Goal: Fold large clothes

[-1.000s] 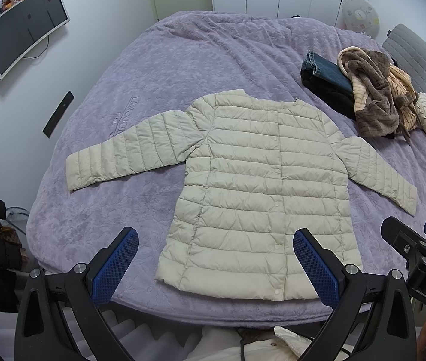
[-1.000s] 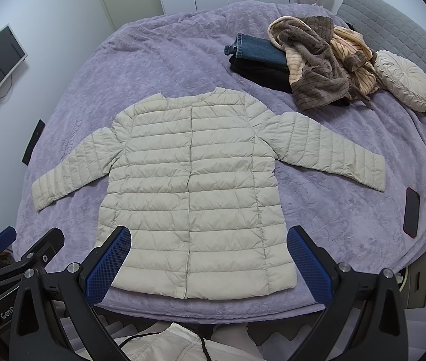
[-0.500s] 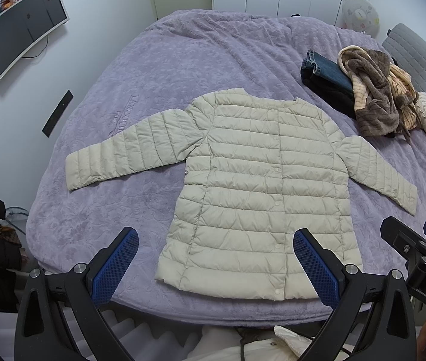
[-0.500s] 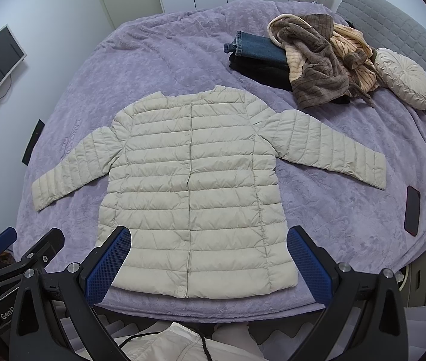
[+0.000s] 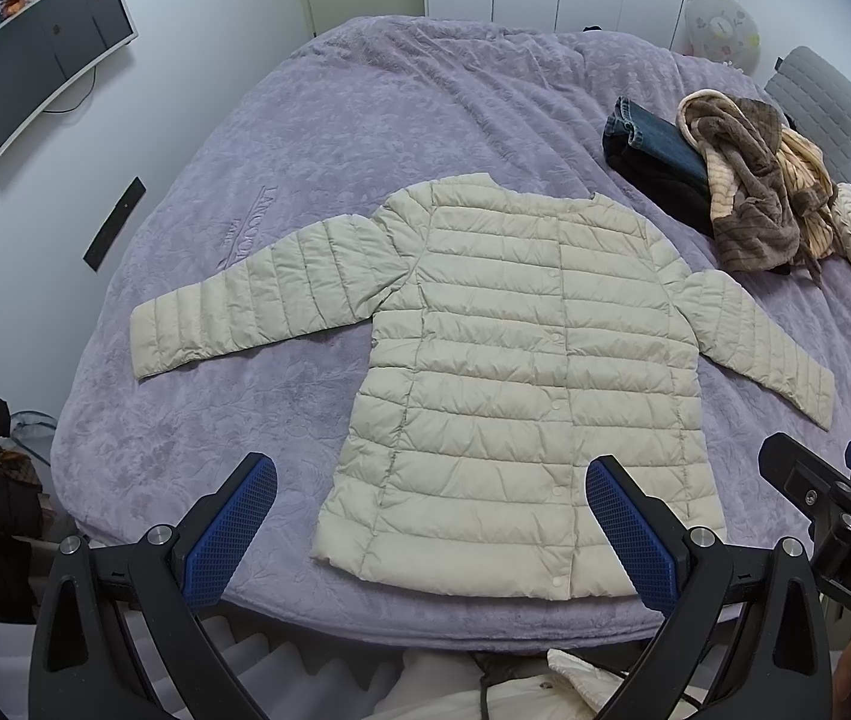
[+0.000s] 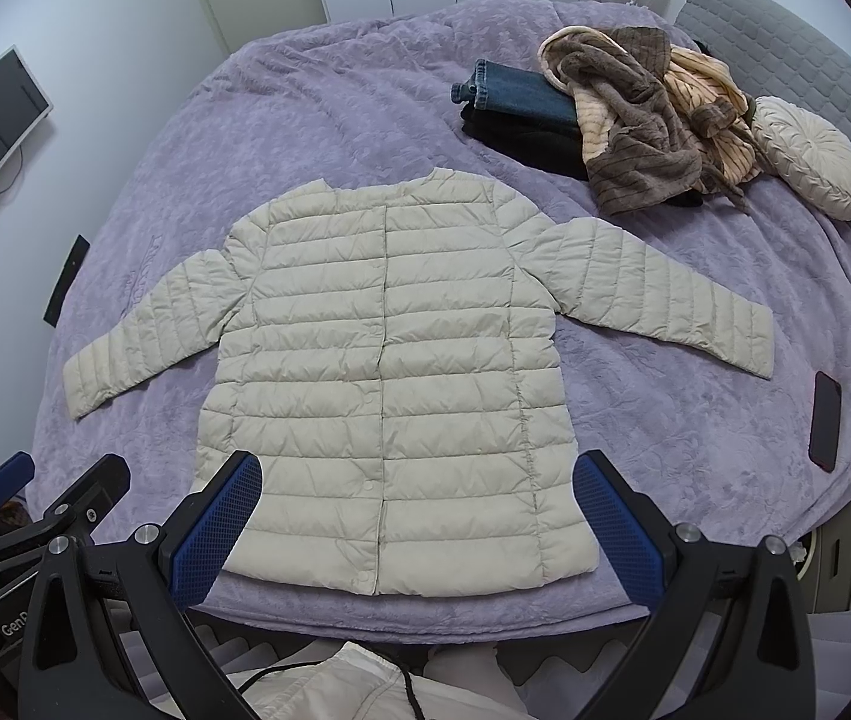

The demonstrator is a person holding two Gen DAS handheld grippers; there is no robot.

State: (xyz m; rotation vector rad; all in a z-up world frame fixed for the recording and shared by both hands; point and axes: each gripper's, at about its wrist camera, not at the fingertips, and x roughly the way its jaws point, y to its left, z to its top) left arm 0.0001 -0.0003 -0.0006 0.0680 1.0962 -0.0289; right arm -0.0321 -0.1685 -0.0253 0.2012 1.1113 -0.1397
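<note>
The purple bed (image 5: 317, 138) fills both views, and the cream puffer jacket (image 5: 521, 396) lies flat on its near half, buttoned front up, hem toward the bed's near edge, collar pointing at the far side, both sleeves spread wide. Compared with a second ago nothing on the bed has shifted: the jacket keeps the same outline, and both tools hang in the same spot, so by my reading the fold has not begun and this is a pause to line up the first grab. The left gripper (image 5: 425, 534) hovers off the jacket's hem with its blue pads spread wide, holding nothing; the right gripper (image 6: 419, 528) is likewise released, jaws wide apart, framing the hem from above without touching it. Beyond the jacket's right shoulder sits the pile of clothes (image 6: 623, 120), jeans and a brown fleece, with a round cushion (image 6: 809, 156) beside it. Near the right cuff a dark phone (image 6: 824, 420) lies on the bedding, apart from the sleeve. Room looks generous: bare quilt on the left-sleeve side, bare quilt past the collar. The hem sits close to the bed's near edge, so little slack there; I would fold the sleeves inward first.
</note>
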